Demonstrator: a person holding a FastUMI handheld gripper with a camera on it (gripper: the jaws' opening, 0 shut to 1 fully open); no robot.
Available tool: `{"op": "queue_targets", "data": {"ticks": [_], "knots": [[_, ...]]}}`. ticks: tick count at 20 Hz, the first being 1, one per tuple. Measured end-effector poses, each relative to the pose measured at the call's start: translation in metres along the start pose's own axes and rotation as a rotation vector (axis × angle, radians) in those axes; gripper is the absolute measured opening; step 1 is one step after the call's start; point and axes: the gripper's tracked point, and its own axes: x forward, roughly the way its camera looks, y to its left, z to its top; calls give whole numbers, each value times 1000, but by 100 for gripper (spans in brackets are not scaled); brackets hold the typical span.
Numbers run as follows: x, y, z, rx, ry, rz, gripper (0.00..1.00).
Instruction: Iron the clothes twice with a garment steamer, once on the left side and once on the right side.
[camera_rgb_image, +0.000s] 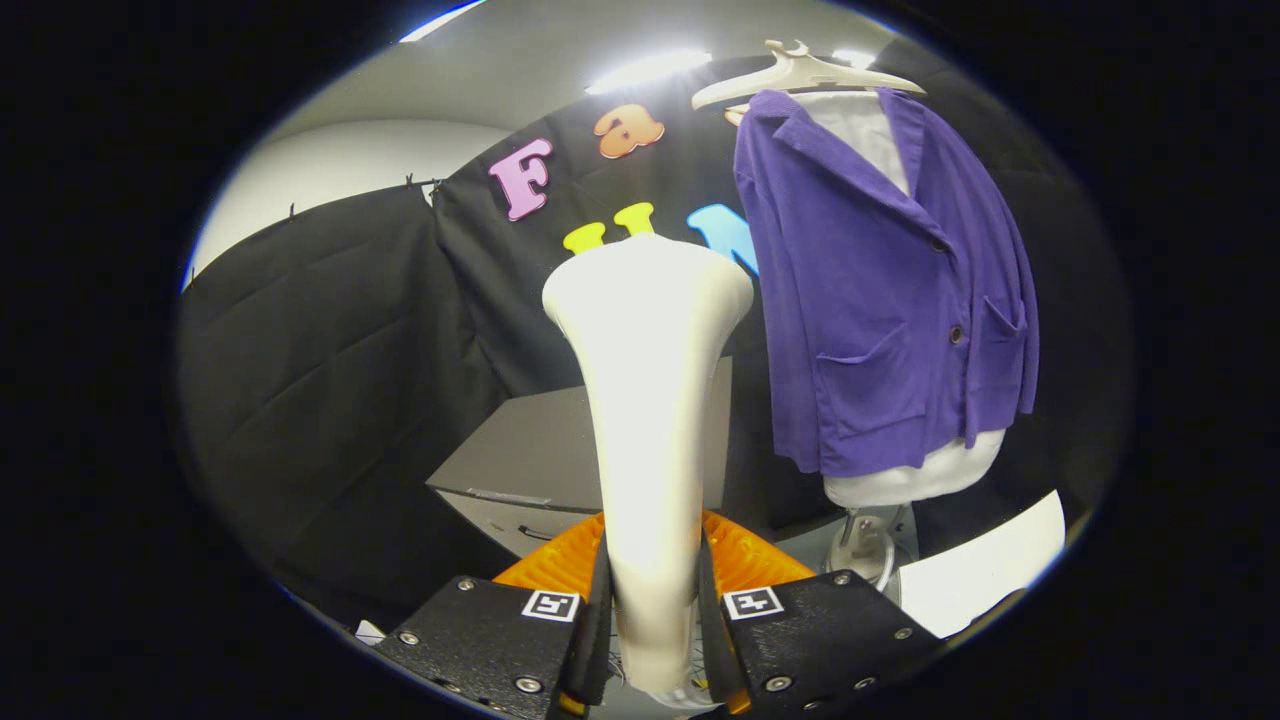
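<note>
The gripper (652, 610) holds the garment steamer (648, 400) by its narrow handle. Both fingers press on the handle from left and right, so the grip is closed around it. The steamer stands upright between the fingers, and its wide head is at the top, far from the fingers. I judge that it is held low on the handle so that the head can reach forward to the cloth and so that the person can slide it along the garment without the fingers touching the fabric.

The purple jacket (880, 300) hangs to the right of the steamer and beyond it, well apart from the head. It is on a pale hanger (805, 75) and is put over a white dress form (915, 478), which shows at the neck and under the hem. This keeps the front flat and open for the steam. The stand of the form (865, 545) is under it.

The jacket has a lapel collar, dark buttons down the middle and two patch pockets. The cloth looks soft, with light folds near the pockets and the sleeve.

The steamer does not touch the jacket, so I judge that no pass is under way now. A grey cabinet (520, 460) is behind the steamer, to the left.
</note>
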Motion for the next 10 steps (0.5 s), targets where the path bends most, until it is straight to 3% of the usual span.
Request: {"op": "queue_targets", "data": {"ticks": [10], "knots": [[-61,-43,-74,50,25,-106,38]]}}
